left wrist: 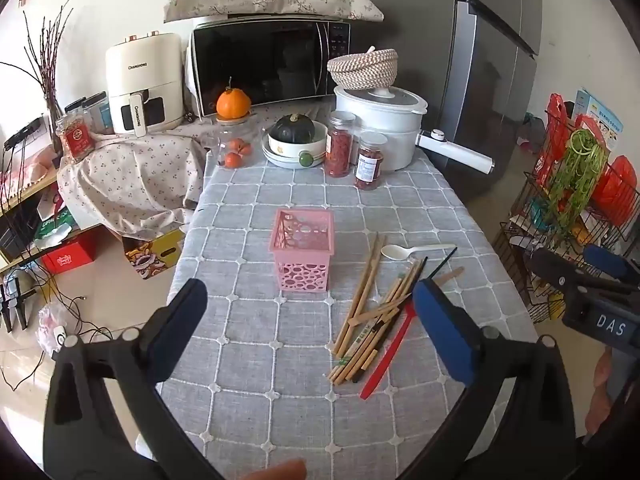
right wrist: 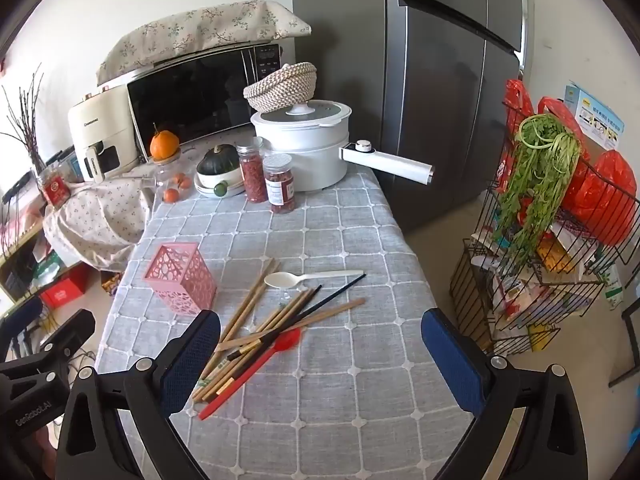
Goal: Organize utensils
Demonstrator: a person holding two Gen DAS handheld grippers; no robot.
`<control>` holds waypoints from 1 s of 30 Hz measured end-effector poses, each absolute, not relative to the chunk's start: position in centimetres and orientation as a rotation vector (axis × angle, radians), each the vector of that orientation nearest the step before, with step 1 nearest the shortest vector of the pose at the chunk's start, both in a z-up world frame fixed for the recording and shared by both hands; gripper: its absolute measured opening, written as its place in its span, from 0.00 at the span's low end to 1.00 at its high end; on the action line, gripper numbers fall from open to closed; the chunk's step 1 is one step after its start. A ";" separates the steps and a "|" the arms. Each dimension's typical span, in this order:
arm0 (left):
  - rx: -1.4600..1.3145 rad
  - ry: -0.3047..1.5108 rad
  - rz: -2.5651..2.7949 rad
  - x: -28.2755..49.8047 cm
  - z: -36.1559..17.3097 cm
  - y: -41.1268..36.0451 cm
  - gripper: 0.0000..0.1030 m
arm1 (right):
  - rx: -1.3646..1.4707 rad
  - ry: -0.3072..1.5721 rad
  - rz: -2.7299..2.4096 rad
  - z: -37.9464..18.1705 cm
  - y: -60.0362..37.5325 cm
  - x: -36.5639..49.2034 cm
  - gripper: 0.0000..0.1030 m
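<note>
Pink holder (left wrist: 303, 254), white spoon (left wrist: 404, 252), grey checked tablecloth (left wrist: 256, 344).

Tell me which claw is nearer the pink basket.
Left. The left claw hovers just short of the pink basket; the right claw hangs over the chopsticks beside it.

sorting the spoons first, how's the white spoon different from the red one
The white spoon lies apart from the pile, fully exposed; the red spoon lies in the pile, with chopsticks crossing its bowl end. The white spoon lies crosswise on the table; the red spoon runs diagonally toward the camera. Both lie flat on the tablecloth, outside the pink holder.
</note>
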State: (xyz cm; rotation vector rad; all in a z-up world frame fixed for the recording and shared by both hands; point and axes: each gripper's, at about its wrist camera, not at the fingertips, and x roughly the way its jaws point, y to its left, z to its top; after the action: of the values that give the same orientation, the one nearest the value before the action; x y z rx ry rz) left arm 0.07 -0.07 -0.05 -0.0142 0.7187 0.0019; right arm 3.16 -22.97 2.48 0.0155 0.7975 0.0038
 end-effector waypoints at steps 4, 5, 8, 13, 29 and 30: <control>-0.031 0.717 -0.008 0.1 -0.1 0.1 1.00 | 0.031 0.805 0.016 2.5 -23.0 3.3 0.99; -0.031 0.719 -0.009 0.0 -0.1 0.1 1.00 | 0.026 0.804 0.019 2.6 -23.0 3.3 0.99; -0.018 0.718 -0.008 -0.1 -0.1 0.1 1.00 | 0.012 0.800 0.024 2.4 -22.8 3.3 0.99; -0.002 0.741 -0.003 0.1 -0.8 -0.1 1.00 | 0.011 0.796 0.020 2.2 -22.8 3.3 0.99; -0.012 0.742 -0.017 0.1 -0.9 -0.2 1.00 | 0.021 0.793 0.022 2.4 -22.8 3.2 0.99; -0.012 0.742 -0.017 0.1 -0.9 -0.2 1.00 | 0.022 0.793 0.021 2.4 -22.8 3.3 0.99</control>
State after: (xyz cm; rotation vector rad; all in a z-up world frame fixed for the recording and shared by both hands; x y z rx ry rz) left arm 0.13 -0.19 -0.88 -0.0124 0.7424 -0.0169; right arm 3.25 -22.82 2.35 0.0221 0.7931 0.0214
